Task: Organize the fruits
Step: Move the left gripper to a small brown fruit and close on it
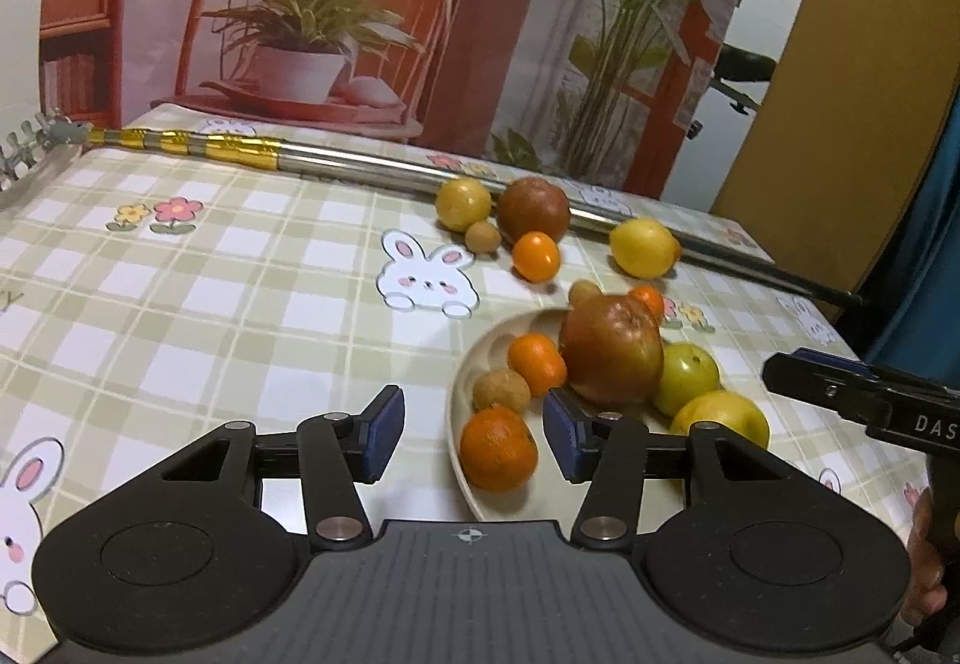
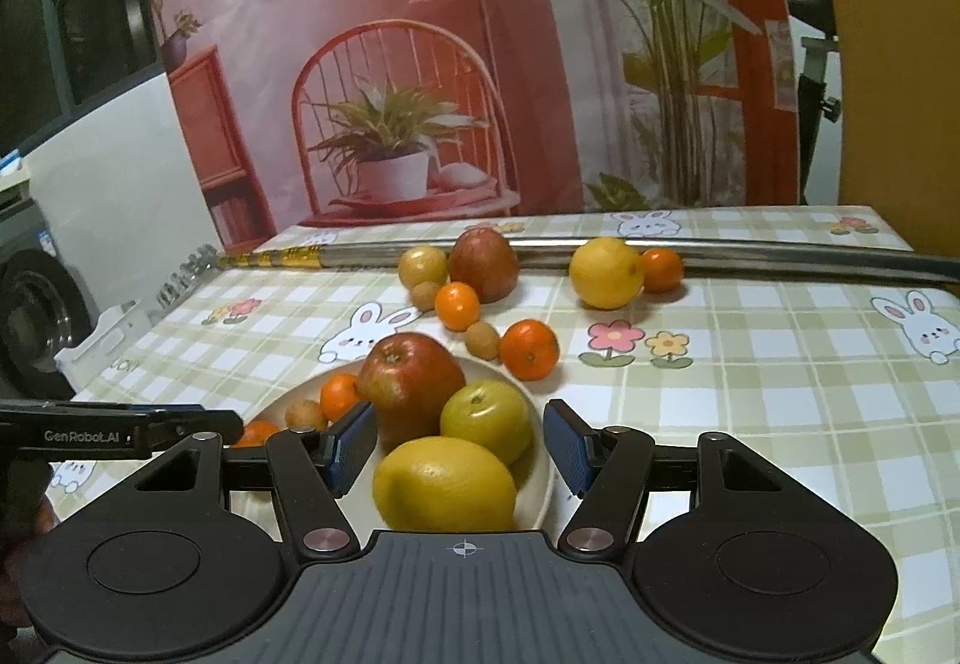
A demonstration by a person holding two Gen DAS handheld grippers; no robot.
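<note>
A cream plate (image 1: 461, 400) (image 2: 542, 484) holds a red apple (image 1: 612, 358) (image 2: 414, 376), a green fruit (image 1: 687, 379) (image 2: 486, 418), a lemon (image 1: 723, 418) (image 2: 444, 484), two tangerines (image 1: 498, 448) and a longan (image 1: 501, 391). My left gripper (image 1: 474, 433) hovers open over the plate's left side; the near tangerine lies between its blue pads, untouched. My right gripper (image 2: 462, 445) stands open above the lemon and green fruit without pressing them. Each gripper shows side-on in the other's view, so their jaws cannot be read there.
Loose on the checked tablecloth behind the plate lie a second apple (image 2: 483, 265), a yellow fruit (image 2: 423, 266), a lemon (image 2: 606, 272), tangerines (image 2: 529, 349) and longans (image 2: 482, 340). A metal rod (image 1: 360, 162) with yellow bands runs along the table's back edge. A person's hand (image 1: 924, 562) is at right.
</note>
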